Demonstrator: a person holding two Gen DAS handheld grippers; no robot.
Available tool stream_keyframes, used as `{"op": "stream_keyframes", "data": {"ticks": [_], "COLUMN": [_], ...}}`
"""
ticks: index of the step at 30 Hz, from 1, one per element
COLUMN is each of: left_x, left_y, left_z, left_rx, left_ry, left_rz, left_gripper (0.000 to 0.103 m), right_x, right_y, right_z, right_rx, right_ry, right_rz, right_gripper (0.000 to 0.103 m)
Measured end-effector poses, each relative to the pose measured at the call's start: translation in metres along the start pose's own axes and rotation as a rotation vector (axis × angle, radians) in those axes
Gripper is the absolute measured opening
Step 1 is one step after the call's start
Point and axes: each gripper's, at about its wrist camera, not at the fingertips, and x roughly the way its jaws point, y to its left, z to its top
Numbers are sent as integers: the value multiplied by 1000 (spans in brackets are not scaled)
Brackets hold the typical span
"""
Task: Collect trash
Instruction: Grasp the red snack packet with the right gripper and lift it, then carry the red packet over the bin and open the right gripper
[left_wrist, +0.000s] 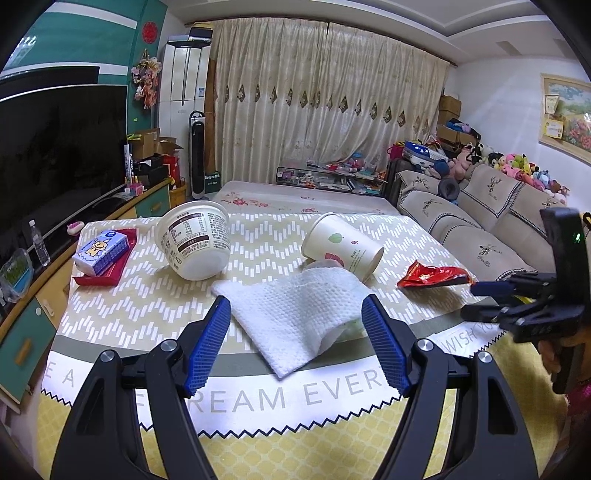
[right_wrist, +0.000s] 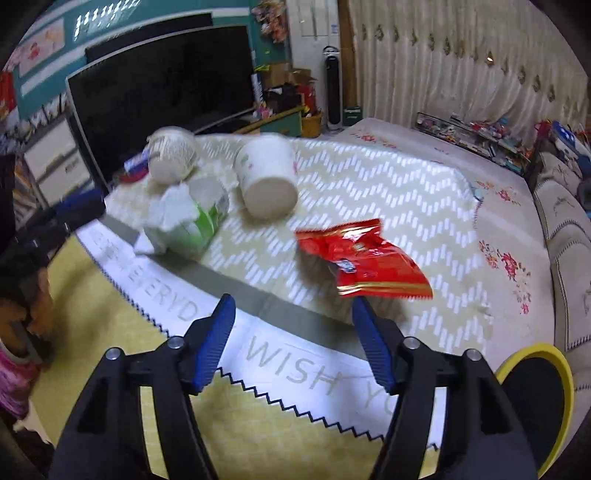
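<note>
A crumpled white paper towel lies at the near middle of the table, draped over a white and green wad that shows better from the right wrist view. The left gripper hangs just over the towel's near part with its blue pads spread wide, one on each side of it, not pressing on it. To the right of the towel, a red snack wrapper lies flat on the tablecloth. The right gripper is just on the near side of the wrapper with its jaws apart and nothing between them; the wrapper's near edge sits beside the right pad, and I cannot tell whether they touch. Just beyond the towel a paper cup with a leaf print lies on its side, its base toward the right gripper's camera. Further left, a white instant noodle bowl rests tilted, bottom toward the near side. At the far left edge a tissue pack sits on a red tray. A yellow-rimmed bin stands at the near right, beside the table.
</note>
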Motion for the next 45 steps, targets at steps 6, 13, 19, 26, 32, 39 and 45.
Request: {"op": "stream_keyframes", "data": {"ticks": [6, 13, 19, 26, 32, 39, 45], "left_x": [0, -2, 1, 2, 1, 1, 1], "left_y": [0, -5, -4, -6, -7, -7, -7], "left_z": [0, 0, -1, -2, -1, -2, -2], "left_rx": [1, 17, 18, 28, 27, 32, 32], "left_ry": [0, -4, 5, 11, 12, 14, 13], "left_rz": [-4, -10, -7, -10, -9, -4, -4], "left_gripper": [73, 73, 73, 73, 73, 73, 73], "right_x": [-10, 21, 68, 66, 52, 21, -10], "right_y": [12, -32, -33, -19, -16, -18, -30], "right_z": [1, 26, 26, 28, 15, 0, -12], "right_rx": [-94, -101, -120, -121, -92, -16, 38], "right_ry": [153, 145, 218, 226, 195, 123, 64], "right_rz": [125, -112, -68, -82, -99, -39, -46], "right_gripper": [76, 79, 79, 54, 46, 45, 45]}}
